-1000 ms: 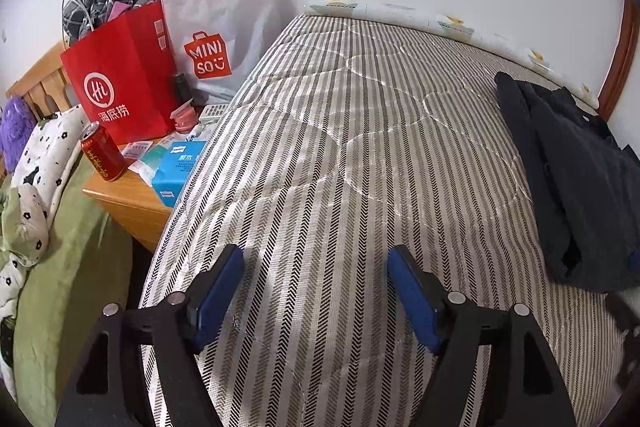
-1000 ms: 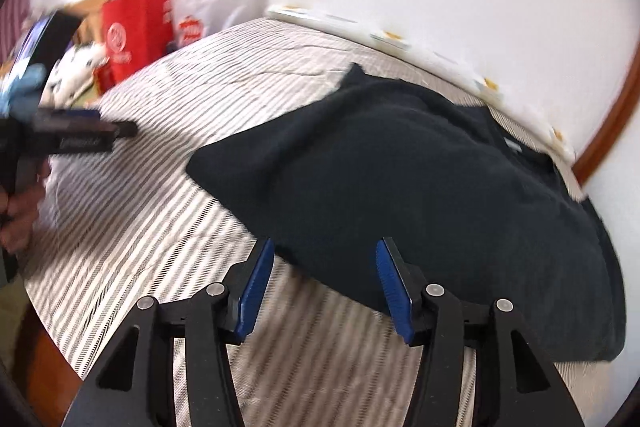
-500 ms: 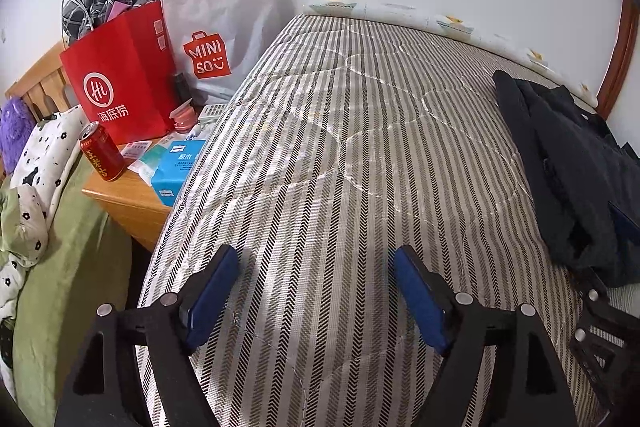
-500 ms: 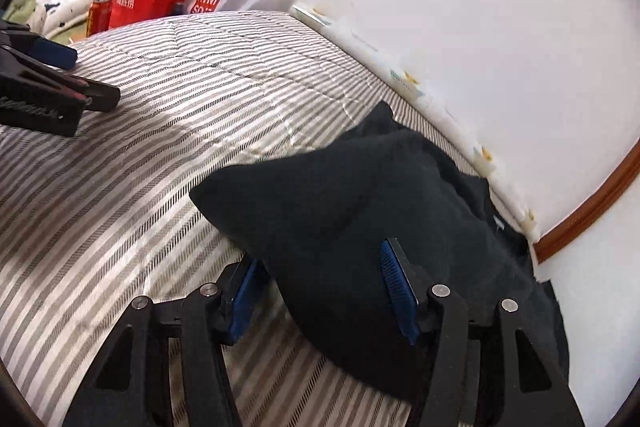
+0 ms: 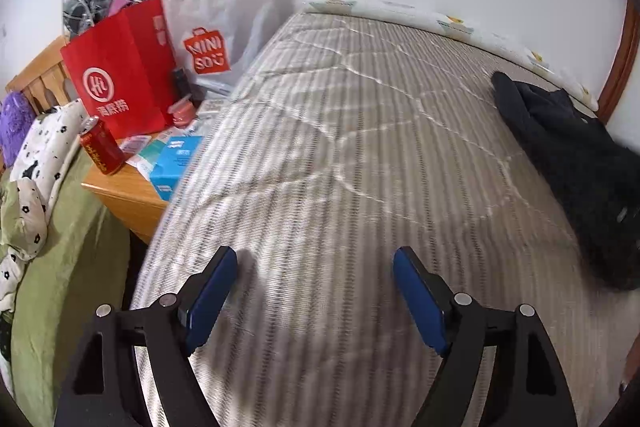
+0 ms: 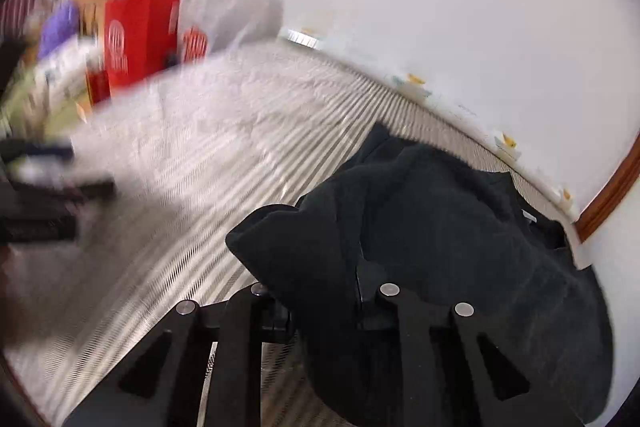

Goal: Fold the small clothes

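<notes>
Bed [image 5: 340, 155]: covered by a grey-and-white striped quilted spread; set against a white wall, with a patterned strip seen along its far edge.

Dark garment [image 6: 440, 227]: black, fleecy, heaped at the right side of the bed near the wall. One fold is seen bunched and drawn up at the right gripper.

Bedside counter [image 5: 128, 191]: light wood, just beside the bed's left edge. It is loaded with the items below.

Red paper bag [image 5: 120, 79]: upright on the counter, stuffed with checked cloth.

White shopping bag [image 5: 216, 27]: printed in red, stood beside the red bag, against the wall.

Left gripper [image 5: 314, 297]: held above bare bedspread, well apart from the garment; jaws are spread wide with nothing between them.

Right gripper [image 6: 332, 291]: jaws have just been closing and are clamped on a fold of the dark garment; the pads are hidden by cloth.

Blue box [image 5: 176, 163]: laid at the counter's edge nearest the bed.

Red can [image 5: 100, 147]: upright, near the counter's front corner.
</notes>
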Demonstrator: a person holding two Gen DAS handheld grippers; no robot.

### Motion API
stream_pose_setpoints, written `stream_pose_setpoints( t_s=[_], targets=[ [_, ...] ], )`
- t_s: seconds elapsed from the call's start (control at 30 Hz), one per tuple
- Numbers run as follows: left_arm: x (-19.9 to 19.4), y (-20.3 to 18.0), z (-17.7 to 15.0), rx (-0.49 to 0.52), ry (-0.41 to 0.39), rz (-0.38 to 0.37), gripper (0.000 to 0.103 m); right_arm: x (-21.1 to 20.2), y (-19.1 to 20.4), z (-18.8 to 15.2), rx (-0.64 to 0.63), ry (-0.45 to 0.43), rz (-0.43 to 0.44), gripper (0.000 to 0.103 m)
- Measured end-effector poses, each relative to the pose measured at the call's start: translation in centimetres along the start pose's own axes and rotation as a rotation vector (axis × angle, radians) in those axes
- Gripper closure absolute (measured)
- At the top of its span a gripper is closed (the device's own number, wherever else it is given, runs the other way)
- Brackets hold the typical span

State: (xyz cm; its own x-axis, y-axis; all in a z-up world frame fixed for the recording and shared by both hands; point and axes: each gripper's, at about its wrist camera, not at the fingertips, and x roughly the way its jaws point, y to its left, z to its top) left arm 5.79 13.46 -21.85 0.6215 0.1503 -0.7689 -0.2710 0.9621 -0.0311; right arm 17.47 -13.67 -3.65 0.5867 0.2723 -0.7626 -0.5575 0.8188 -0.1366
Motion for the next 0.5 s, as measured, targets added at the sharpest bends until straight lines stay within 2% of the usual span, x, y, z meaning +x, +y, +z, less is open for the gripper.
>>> stream_pose_setpoints(
  t_s=[0.2,0.33,0.5],
  targets=[
    [-1.3,-5.2,0.5,0.068,-0.024,-0.073,0.025,-3.8,-8.9,1.1,0.176,-0.082,0.001,0.086],
    [-2.1,-9.4,1.0,0.110,-0.035,-0.182,0.025,-5.7,-15.8,-0.2,0.303,-0.111,0.002,0.087],
    [-3.5,-15.4,1.3,0.183,-0.069,-0.288,0.025,-9.0,-24.6,-3.4,0.447,-0.163,-0.051,0.087]
  ],
)
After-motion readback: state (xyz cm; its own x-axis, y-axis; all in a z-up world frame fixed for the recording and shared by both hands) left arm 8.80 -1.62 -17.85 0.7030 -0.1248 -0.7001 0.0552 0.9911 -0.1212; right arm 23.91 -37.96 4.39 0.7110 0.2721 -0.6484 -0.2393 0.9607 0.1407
